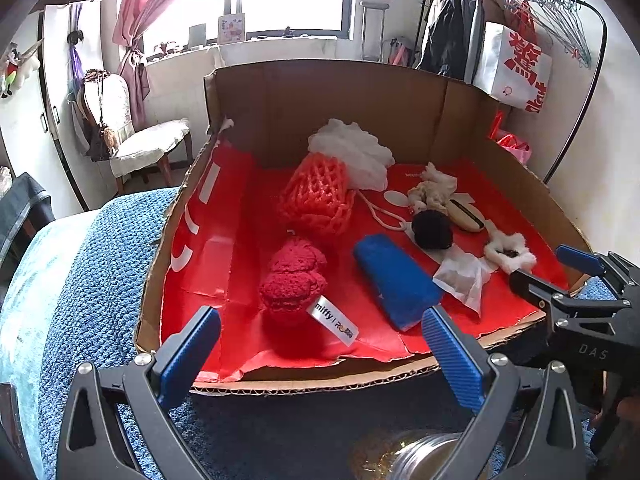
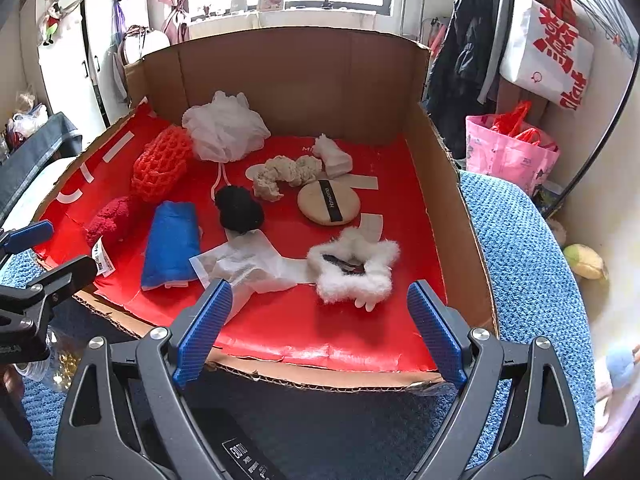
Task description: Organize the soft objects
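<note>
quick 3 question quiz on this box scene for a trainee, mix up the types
1. True or false: both the left gripper and right gripper are open and empty.
2. Which lies nearest the right gripper? A) white fluffy scrunchie B) orange knit pouch C) white mesh pouf
3. Fill in: the folded blue cloth lies beside the ___ knit toy.

Key: 1 true; 2 A; 3 red

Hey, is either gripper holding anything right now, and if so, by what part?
Nothing is held. The left gripper and right gripper are both open, short of the cardboard box, with no soft item between their fingers.
</note>
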{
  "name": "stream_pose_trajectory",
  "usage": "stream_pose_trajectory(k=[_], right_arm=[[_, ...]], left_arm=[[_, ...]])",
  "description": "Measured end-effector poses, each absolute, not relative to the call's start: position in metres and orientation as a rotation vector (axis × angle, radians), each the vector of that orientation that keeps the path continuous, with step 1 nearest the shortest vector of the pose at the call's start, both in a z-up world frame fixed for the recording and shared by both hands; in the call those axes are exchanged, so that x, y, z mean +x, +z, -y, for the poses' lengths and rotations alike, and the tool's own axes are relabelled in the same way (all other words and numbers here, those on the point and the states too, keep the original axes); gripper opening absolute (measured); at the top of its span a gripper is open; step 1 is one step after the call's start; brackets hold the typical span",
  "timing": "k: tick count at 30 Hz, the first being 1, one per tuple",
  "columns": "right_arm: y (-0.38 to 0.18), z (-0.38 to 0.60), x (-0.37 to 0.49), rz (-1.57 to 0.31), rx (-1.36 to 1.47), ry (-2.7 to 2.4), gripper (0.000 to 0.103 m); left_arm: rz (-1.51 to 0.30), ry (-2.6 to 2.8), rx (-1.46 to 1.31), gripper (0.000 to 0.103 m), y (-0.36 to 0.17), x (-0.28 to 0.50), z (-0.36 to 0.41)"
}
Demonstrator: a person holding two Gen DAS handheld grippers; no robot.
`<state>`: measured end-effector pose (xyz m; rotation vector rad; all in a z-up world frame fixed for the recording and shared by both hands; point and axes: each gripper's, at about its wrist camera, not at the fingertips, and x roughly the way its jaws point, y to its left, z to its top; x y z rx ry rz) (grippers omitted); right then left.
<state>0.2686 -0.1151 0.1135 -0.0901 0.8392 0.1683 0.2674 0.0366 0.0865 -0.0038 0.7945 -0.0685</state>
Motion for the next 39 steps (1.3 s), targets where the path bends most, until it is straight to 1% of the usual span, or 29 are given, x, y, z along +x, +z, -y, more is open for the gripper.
stream_pose_trajectory(k=[39], right_arm=[[0.1133,0.1149,0.2685,-0.837,-0.094,0.164,0.09]], left_arm=[[-0.799,-0.048,-0.008,0.103,0.0826,0.2698,-0.0389]])
